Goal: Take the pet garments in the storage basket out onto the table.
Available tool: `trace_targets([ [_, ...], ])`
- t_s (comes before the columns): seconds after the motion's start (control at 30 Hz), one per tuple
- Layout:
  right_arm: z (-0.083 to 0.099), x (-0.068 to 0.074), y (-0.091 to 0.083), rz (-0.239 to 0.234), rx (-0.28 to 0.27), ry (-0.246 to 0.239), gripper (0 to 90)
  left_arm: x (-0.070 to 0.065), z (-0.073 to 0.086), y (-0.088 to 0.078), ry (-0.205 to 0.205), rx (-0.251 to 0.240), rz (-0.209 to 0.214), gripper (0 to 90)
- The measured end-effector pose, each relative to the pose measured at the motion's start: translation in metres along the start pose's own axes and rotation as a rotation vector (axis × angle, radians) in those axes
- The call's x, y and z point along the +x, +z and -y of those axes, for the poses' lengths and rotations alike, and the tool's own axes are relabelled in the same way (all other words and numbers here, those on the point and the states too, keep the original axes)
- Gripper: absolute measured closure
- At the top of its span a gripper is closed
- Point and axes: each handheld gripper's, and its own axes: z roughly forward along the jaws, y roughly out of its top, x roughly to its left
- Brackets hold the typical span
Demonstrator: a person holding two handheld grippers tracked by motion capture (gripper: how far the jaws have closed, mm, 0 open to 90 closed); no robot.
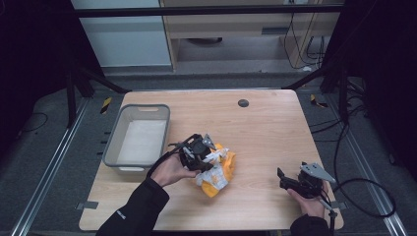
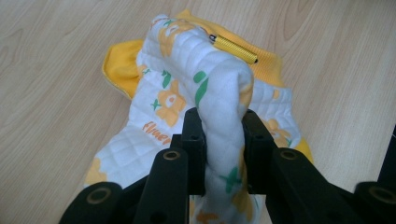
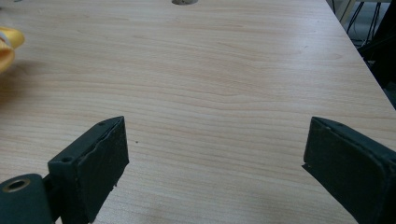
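The left hand-held gripper [image 1: 206,158] is clamped tight (forearm reaching in from below), while the right hand-held gripper [image 1: 284,178] rests low, jaws spread wide.

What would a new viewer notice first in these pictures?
The eye goes first to the yellow and white flowered cloth, bunched near the middle of the wooden table and pinched by the left gripper. To its left stands a grey bin. At the table's right, the right gripper is open over bare wood.
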Motion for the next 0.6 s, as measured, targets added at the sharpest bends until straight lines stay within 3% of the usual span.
trace_targets([
  [0.37,0.0,0.0,0.0,-0.001,-0.001,-0.006,6.4,-0.003,0.004,0.021,0.013,0.029,0.022,71.2],
  [0.6,0.0,0.0,0.0,0.001,0.0,-0.003,6.3,-0.004,0.008,0.03,0.012,0.012,0.019,58.6],
])
